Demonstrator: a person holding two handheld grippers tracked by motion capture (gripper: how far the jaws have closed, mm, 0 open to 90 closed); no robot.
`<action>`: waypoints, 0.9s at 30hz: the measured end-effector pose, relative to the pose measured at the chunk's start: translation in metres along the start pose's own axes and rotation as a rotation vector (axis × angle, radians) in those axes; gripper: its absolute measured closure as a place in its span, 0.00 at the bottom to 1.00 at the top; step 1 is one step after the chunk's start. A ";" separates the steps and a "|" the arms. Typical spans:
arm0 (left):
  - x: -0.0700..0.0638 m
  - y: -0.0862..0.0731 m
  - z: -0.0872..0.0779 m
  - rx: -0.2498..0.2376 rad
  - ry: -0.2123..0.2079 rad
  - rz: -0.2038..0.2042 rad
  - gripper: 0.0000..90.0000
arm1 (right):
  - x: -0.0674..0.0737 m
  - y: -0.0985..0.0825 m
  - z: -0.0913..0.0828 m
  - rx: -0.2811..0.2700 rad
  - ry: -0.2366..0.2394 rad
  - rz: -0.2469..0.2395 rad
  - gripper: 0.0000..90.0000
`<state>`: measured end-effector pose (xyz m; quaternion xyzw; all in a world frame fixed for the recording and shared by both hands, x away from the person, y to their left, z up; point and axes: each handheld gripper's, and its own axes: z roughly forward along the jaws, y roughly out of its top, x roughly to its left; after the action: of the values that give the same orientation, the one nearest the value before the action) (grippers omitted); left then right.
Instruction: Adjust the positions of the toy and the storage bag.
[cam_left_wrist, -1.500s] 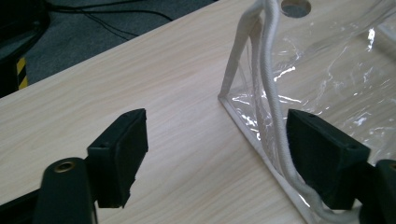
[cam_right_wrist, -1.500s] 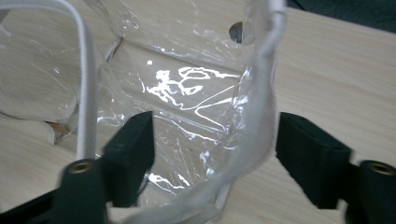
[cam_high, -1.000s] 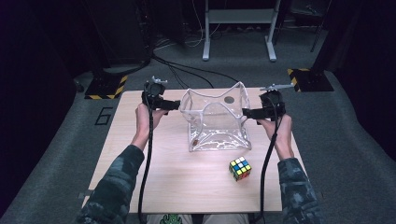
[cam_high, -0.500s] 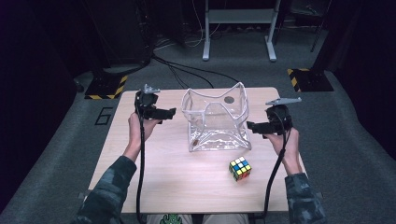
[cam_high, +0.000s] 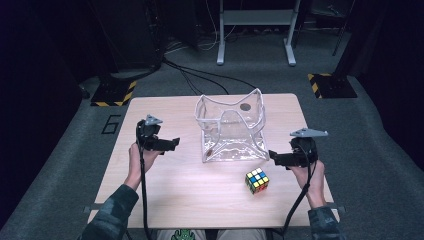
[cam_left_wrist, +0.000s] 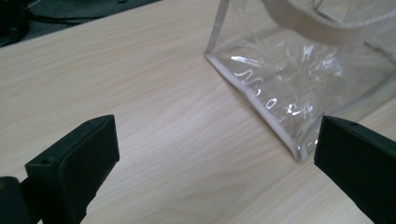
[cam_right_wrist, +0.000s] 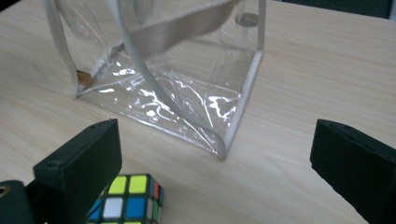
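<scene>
So your clear bag (cam_high: 231, 129) stands open mid-desk (cam_high: 165, 195), and both tools, left tool (cam_high: 172, 143) and right tool (cam_high: 272, 156), sit off to its sides with jaws wide apart, the right's just opened further, nothing between. Looks like the cube (cam_high: 256, 181) goes in next: swing the right tool down over it, it's just beside.

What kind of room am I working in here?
Likely a lab or recording workspace: a small wooden table on grey carpet, hazard-striped stand bases with cables on the floor, and a metal frame behind.
</scene>
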<state>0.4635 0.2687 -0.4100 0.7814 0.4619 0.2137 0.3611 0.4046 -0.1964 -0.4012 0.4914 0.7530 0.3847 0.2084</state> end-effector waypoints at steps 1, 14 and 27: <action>0.000 -0.005 0.000 0.005 0.007 0.006 0.00 | -0.001 -0.005 0.000 0.007 -0.010 -0.004 0.02; 0.009 -0.076 0.011 0.098 0.017 0.013 0.00 | -0.022 -0.077 0.017 0.075 -0.043 0.073 0.00; 0.018 -0.124 0.026 0.117 0.022 -0.067 0.00 | -0.028 -0.123 0.043 0.109 -0.105 0.071 0.00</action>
<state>0.4193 0.3136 -0.5218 0.7829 0.5036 0.1826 0.3165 0.3750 -0.2324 -0.5262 0.5479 0.7430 0.3239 0.2067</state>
